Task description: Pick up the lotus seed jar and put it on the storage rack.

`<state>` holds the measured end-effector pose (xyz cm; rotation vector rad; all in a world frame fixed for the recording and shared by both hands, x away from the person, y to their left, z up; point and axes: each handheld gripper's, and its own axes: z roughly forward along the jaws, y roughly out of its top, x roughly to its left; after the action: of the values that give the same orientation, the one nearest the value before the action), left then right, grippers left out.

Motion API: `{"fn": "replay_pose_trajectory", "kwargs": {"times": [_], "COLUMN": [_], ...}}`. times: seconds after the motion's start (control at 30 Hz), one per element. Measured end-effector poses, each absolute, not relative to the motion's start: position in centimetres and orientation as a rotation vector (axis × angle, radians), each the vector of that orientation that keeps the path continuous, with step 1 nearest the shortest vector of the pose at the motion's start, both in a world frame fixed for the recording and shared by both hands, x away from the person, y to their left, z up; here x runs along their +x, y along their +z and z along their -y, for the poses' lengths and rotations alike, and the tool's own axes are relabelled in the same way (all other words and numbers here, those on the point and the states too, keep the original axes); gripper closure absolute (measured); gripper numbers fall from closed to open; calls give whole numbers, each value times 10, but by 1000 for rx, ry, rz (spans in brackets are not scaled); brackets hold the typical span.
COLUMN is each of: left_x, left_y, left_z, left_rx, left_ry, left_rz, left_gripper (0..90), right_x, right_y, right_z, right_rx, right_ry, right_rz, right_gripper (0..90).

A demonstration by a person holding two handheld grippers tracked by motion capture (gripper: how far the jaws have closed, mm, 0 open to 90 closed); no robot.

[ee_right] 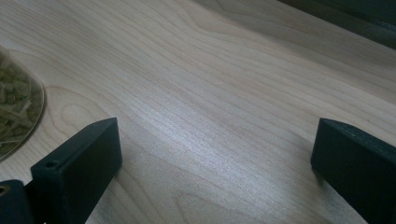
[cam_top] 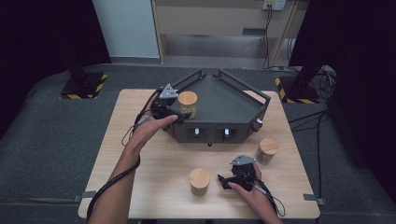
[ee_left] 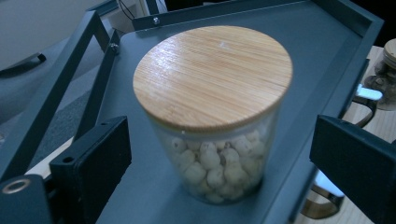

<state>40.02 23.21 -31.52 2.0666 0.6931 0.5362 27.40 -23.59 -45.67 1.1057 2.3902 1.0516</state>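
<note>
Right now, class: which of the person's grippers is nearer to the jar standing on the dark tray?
The left. The left gripper is right beside the jar on the dark tray, jaws open on either side. The right gripper rests on the table, far off.

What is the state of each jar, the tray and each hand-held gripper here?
Jar on tray: upright, lid on, released.
Front jar: upright, lid on, on the table.
Right jar: upright, lid on, on the table.
Tray: holds one jar.
Left hand-held gripper: open, astride that jar.
Right hand-held gripper: open, empty.
</note>
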Motion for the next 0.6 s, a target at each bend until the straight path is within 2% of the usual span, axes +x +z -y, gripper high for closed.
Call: {"fn": "replay_pose_trajectory", "kwargs": {"times": [0.6], "left_x": [371], "left_y": [-308], "left_z": [-248], "left_rx": [2046], "left_ry": [595], "left_rz": [-711], "left_gripper": [36], "right_x": [274], "right_y": [-457], "right_z": [236], "right_rx": [1105], "right_ry": [1049], "right_rz": [-2389], "right_gripper": [19]}}
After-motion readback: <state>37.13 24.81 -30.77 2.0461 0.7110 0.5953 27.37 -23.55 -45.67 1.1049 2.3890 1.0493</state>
